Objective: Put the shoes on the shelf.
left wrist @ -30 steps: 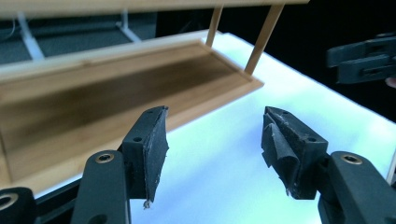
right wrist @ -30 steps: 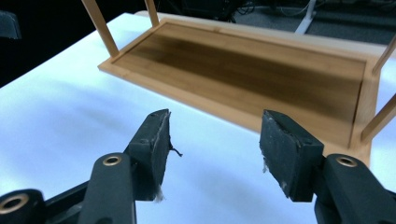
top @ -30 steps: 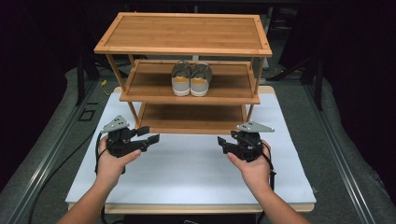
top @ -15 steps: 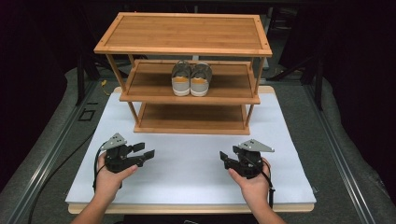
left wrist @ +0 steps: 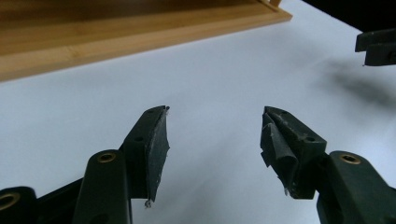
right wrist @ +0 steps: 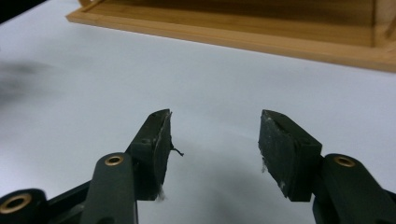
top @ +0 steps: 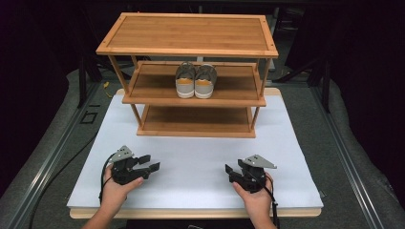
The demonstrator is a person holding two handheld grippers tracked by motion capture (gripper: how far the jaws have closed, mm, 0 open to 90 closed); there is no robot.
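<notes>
Resting low over the white table sheet (top: 191, 157), the left gripper (top: 149, 163) is sitting in the person's left hand (top: 114, 191) near the front edge, its jaws spread apart with nothing between them. In the left gripper view the left gripper (left wrist: 212, 128) is showing bare white sheet in the gap, with the base board of the bamboo shoe rack (left wrist: 116, 32) running across the top and the tip of the other gripper at the upper right edge.

Over on the other side, the right gripper (top: 230, 171) is lying in the right hand (top: 255, 200), also near the front edge and well apart from its partner. Its jaws are likewise standing open and empty, and the right gripper view is showing the right gripper (right wrist: 212, 128) pointing at bare sheet short of the rack's bottom board.

A pair of grey shoes (top: 196, 81) is sitting side by side on the rack's middle shelf (top: 153, 88), heels facing the person, well apart from both grippers.
</notes>
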